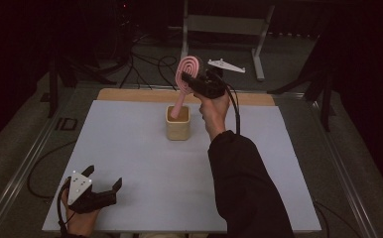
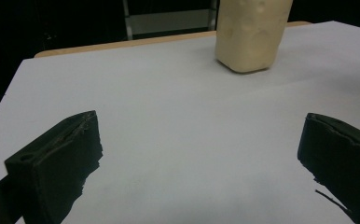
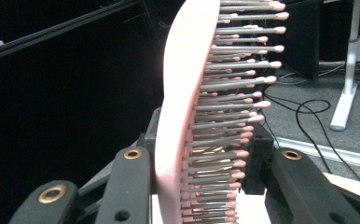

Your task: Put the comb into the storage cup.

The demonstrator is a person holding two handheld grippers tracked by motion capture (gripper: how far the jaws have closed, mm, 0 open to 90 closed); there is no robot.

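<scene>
Pink hairbrush held over the cup, left hand idle.

I have the right gripper [image 1: 195,79] raised above the far middle of the desk [image 1: 145,163], its fingers pinching the head of the pink hairbrush [image 1: 185,82]; in the right gripper view the brush's back lies against one finger [image 3: 122,186] and its bristles point toward the other. The handle slants down into the beige cup [image 1: 178,124], which stands upright on the white sheet. My left gripper [image 1: 105,191] rests at the near left corner of the desk, fingers spread wide with nothing between them, well apart from the cup.
</scene>
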